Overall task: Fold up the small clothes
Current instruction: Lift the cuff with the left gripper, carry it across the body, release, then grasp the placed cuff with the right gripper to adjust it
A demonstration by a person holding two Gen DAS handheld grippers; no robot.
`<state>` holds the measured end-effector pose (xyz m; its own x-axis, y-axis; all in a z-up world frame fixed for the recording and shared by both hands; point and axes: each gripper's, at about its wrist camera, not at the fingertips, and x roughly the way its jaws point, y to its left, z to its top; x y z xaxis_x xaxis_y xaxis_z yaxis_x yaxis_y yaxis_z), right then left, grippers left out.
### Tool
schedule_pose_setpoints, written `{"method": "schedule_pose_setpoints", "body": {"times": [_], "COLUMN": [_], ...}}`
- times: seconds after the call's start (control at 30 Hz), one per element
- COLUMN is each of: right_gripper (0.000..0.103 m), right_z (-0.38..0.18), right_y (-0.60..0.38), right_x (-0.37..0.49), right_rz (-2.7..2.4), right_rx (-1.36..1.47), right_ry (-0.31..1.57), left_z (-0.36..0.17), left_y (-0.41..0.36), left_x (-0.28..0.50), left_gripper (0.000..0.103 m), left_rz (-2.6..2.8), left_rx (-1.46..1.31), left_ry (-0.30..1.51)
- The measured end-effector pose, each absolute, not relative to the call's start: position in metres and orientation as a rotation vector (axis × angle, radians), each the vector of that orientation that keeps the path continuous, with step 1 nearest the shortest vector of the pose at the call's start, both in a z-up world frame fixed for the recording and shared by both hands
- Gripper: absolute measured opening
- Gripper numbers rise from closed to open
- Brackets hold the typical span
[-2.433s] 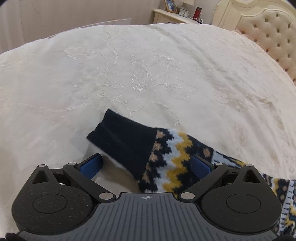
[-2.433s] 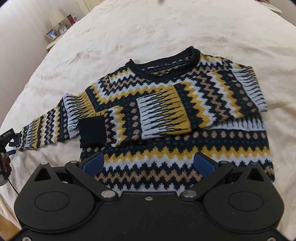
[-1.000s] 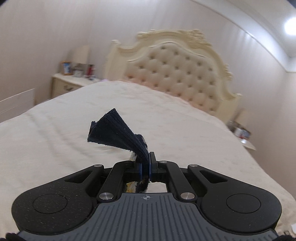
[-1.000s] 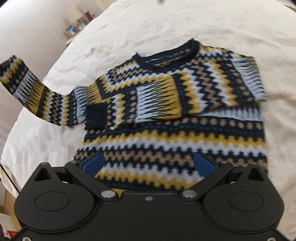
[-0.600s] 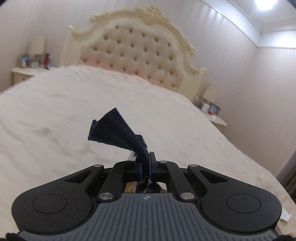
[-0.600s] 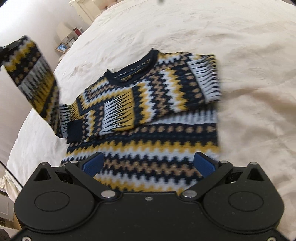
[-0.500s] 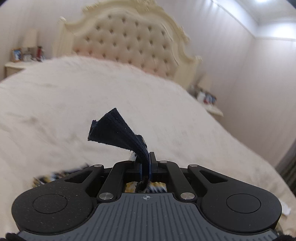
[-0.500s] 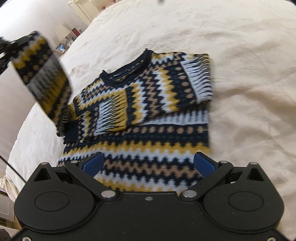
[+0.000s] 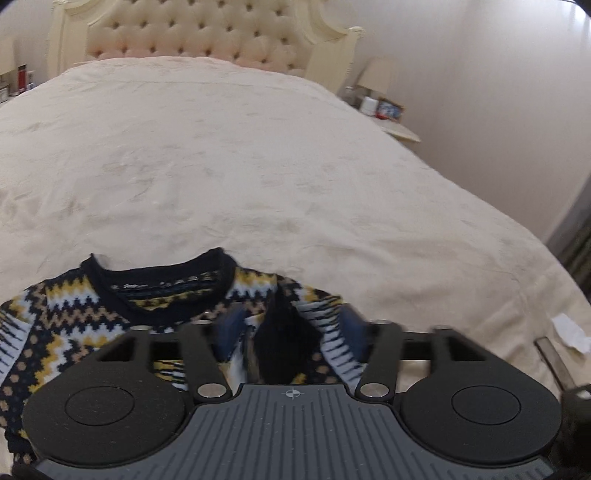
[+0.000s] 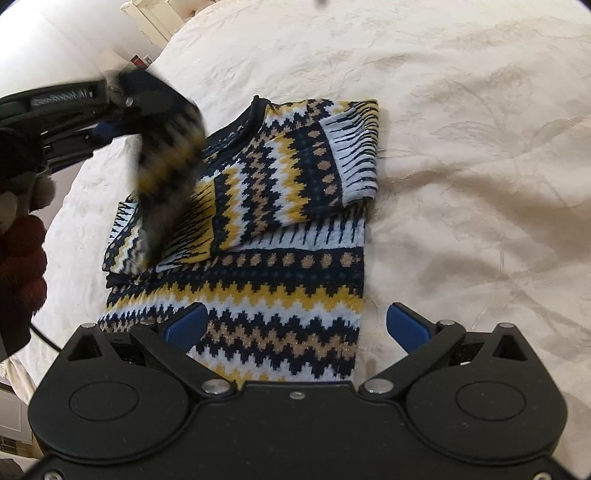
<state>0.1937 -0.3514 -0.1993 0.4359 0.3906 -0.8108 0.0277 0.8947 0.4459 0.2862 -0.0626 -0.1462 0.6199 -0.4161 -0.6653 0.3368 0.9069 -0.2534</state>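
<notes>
left hand-held gripper (image 9: 291, 334) spread, sleeve (image 10: 168, 155) seemingly loose; right hand-held gripper (image 10: 295, 325) wide, empty.

1. My left gripper (image 9: 291, 328) hangs above the sweater (image 10: 280, 236), which lies flat on the bed (image 10: 461, 147), neckline toward the headboard (image 9: 199, 33).
2. A sleeve (image 10: 168, 166) dangles between my left jaws, draped down over the sweater's chest.
3. The other sleeve (image 10: 351, 155) lies folded across the chest.
4. My right gripper (image 10: 295, 325) hovers over the hem, jaws spread, nothing between them.
5. A nightstand (image 9: 391, 125) stands right of the headboard.
</notes>
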Motion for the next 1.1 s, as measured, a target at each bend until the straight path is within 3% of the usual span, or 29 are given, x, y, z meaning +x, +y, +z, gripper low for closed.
{"method": "schedule_pose_setpoints", "body": {"times": [0.03, 0.07, 0.23, 0.77, 1.1], "right_gripper": [0.103, 0.103, 0.103, 0.102, 0.094], "right_z": [-0.199, -0.199, -0.198, -0.195, -0.210], "right_y": [-0.350, -0.350, -0.344, -0.337, -0.328], "right_x": [0.195, 0.197, 0.206, 0.275, 0.317], "right_rz": [0.234, 0.234, 0.230, 0.284, 0.248], "right_rx": [0.427, 0.425, 0.411, 0.318, 0.259], "right_ry": [1.104, 1.103, 1.095, 1.033, 1.073], "left_z": [-0.145, -0.144, -0.141, -0.175, -0.201], "left_y": [-0.059, -0.059, -0.051, 0.029, 0.048], "left_x": [0.285, 0.282, 0.260, 0.223, 0.244], "left_gripper": [0.079, 0.082, 0.087, 0.088, 0.088], "left_rz": [-0.444, -0.454, -0.434, -0.073, -0.039], "left_rx": [-0.102, -0.094, -0.049, -0.091, -0.065], "left_ry": [0.788, 0.783, 0.774, 0.978, 1.041]}}
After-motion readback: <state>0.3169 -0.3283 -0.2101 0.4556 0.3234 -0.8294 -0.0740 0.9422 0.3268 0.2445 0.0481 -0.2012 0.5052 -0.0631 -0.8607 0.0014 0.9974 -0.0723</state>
